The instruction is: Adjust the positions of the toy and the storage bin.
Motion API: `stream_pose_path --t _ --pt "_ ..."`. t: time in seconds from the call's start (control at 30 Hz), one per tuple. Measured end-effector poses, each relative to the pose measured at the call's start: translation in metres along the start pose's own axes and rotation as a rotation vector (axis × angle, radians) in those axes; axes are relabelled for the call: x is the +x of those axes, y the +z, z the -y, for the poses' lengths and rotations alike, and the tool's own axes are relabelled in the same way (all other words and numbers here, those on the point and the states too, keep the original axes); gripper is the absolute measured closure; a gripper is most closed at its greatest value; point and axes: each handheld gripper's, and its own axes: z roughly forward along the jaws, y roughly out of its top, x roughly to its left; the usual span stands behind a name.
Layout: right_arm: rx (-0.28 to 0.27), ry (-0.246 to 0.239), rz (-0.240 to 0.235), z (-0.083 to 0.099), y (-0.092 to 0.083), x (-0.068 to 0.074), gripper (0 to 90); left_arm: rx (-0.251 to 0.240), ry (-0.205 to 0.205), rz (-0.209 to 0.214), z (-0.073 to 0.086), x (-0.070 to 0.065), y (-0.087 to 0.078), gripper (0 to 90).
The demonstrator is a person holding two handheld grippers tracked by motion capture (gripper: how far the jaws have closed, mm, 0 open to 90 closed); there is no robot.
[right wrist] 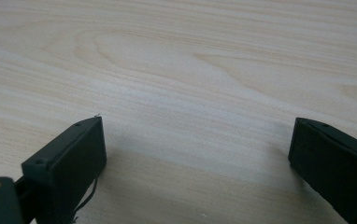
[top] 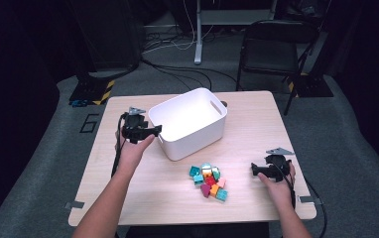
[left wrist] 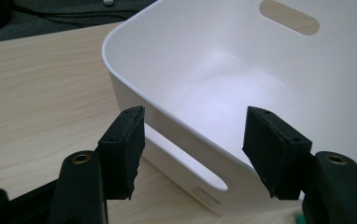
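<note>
Here your left gripper (left wrist: 193, 154) has its jaws spread, nothing pinched between them, and they stand over the near rim of the white bin (left wrist: 242, 84), one pad outside the wall and the other over the hollow. That bin is a glossy white plastic tub with rounded corners, a slot handle cut in the near wall just under your pads and a second slot in the far wall; its inside is bare and shiny. In the high view it sits on the far middle of the wooden table (top: 257, 124), turned at an angle, and your left gripper (top: 155, 131) is at its left corner. Your right gripper (right wrist: 195, 163) is released too, jaws wide apart above bare wood, with nothing between them; in the high view the right gripper (top: 253, 170) is low near the table's right edge. Left of the bin you have open wood out to the table's left edge, and a wide bare stretch runs behind and to the right of it. Between your two hands, nearer you than the bin, lies a heap of toy blocks (top: 210, 181) in teal, red, orange, pink and white, well apart from your left jaws. Beyond the table stands a black folding chair (top: 272, 49) on grey carpet.
</note>
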Motion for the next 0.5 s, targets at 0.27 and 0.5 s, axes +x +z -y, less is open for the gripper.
stream_pose_path --t 0.27,0.5 --pt "-0.001 -0.003 -0.002 0.000 0.000 0.000 3.3 0.030 0.007 -0.003 0.004 -0.005 0.012 39.4" --pt "0.000 -0.008 -0.002 0.000 0.000 0.000 3.3 0.040 0.028 -0.012 0.004 -0.009 0.014 41.3"
